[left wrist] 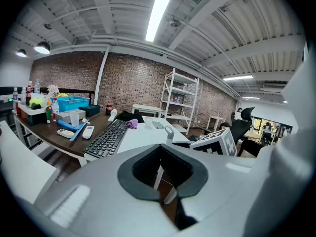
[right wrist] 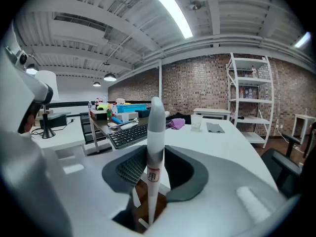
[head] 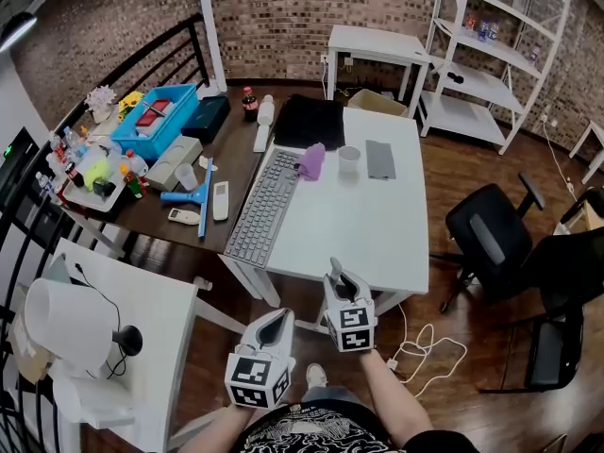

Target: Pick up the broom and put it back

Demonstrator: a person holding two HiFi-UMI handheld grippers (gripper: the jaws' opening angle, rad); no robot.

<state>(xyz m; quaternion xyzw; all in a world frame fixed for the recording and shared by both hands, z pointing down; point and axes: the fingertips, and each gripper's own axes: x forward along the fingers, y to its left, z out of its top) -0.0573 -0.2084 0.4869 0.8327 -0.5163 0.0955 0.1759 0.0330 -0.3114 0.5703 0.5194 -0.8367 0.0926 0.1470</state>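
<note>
A: So, where's the broom (right wrist: 156, 132) rn?
B: Upright in the right gripper (head: 338, 281). Jaws are about halfway closed and pinch its pale handle btwn them. The handle's rounded top rises well above the jaws.
A: And the left gripper (left wrist: 160, 174)?
B: Jaws apart, nothing btwn them. Only floor and a white leg show thru the gap.
A: Where are the two vs. the tabletop (head: 368, 225)?
B: Side by side, just off its near edge. The keyboard (head: 260, 210) lies further back on it.
</note>
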